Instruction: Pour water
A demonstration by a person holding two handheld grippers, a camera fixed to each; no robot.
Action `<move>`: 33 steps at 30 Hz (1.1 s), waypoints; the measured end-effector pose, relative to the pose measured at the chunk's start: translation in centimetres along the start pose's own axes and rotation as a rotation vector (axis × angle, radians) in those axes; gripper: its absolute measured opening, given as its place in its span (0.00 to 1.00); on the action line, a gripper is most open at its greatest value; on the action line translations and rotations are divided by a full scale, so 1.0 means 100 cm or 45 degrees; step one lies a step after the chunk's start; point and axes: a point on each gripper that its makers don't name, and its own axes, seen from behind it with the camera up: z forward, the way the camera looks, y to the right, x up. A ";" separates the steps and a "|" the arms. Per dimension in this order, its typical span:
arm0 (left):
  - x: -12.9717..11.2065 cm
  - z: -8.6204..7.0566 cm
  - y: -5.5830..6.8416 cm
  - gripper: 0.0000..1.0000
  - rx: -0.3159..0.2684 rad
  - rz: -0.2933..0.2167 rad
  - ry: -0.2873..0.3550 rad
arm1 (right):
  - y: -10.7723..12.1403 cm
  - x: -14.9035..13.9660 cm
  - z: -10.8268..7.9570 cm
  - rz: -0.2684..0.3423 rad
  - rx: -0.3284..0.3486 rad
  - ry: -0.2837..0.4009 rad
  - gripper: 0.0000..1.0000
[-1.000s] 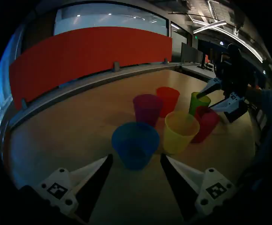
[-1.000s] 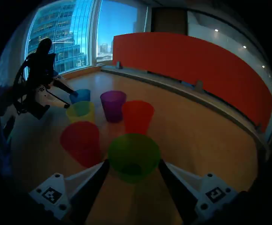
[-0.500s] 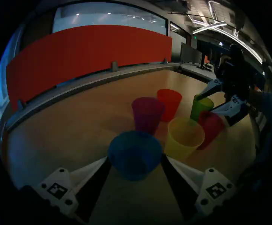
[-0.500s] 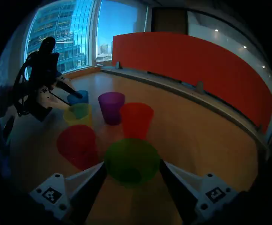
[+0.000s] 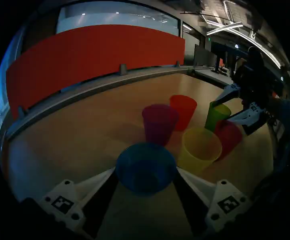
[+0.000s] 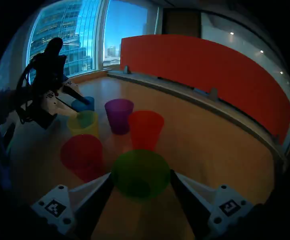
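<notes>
The jaws of the left gripper (image 5: 145,171) flanked the blue cup (image 5: 146,176) on the bench (image 5: 85,132), its rim meeting both; whether they squeezed it I cannot tell. Those of the right gripper (image 6: 141,173) likewise bracketed the green cup (image 6: 140,170), grip unclear. The yellow cup (image 5: 201,149), purple cup (image 5: 159,122), orange cup (image 5: 183,110) and red cup (image 5: 227,136) clustered between.

1. The blue cup (image 5: 146,174) sits between the fingers of my left gripper (image 5: 145,170); contact is unclear (too dim to tell).
2. Same doubt for my right gripper (image 6: 141,173) and the green cup (image 6: 141,178).
3. In the right gripper view, the yellow cup (image 6: 83,123) hides the blue cup's bottom.
</notes>
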 end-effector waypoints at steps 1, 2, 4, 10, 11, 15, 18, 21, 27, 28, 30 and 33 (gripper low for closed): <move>0.000 0.000 0.000 0.87 0.001 0.002 -0.001 | 0.000 0.000 0.000 0.000 0.000 0.000 1.00; 0.000 0.000 0.001 0.87 0.001 0.004 -0.003 | 0.000 0.000 0.000 -0.001 -0.001 0.001 1.00; 0.000 0.000 0.001 0.87 0.001 0.003 -0.004 | 0.000 0.000 0.000 -0.001 -0.001 0.001 1.00; 0.000 -0.001 0.001 0.86 -0.005 -0.007 -0.001 | 0.000 0.001 0.000 -0.005 -0.003 0.001 1.00; 0.000 -0.001 0.001 0.86 -0.005 -0.006 0.001 | 0.000 0.001 0.000 -0.007 -0.003 0.002 1.00; 0.001 -0.001 0.002 0.86 -0.005 0.000 0.005 | 0.000 0.001 0.000 -0.011 -0.004 0.002 1.00; 0.001 -0.002 0.002 0.86 -0.009 -0.001 0.010 | 0.000 0.000 0.000 -0.011 -0.005 0.002 1.00; 0.003 -0.003 0.003 0.86 -0.012 -0.002 0.022 | 0.000 0.000 0.001 -0.009 -0.006 0.002 1.00; 0.008 -0.008 0.003 0.86 -0.010 -0.002 0.041 | 0.001 -0.001 0.000 -0.011 -0.011 0.001 1.00; 0.008 -0.009 0.003 0.86 -0.010 -0.005 0.045 | 0.002 -0.001 0.000 -0.013 -0.014 0.002 1.00; 0.010 -0.011 0.003 0.86 -0.010 -0.011 0.053 | 0.003 -0.001 0.001 -0.017 -0.019 0.002 0.97; 0.013 -0.015 0.003 0.86 -0.013 -0.022 0.065 | 0.003 -0.001 0.001 -0.022 -0.023 0.005 0.94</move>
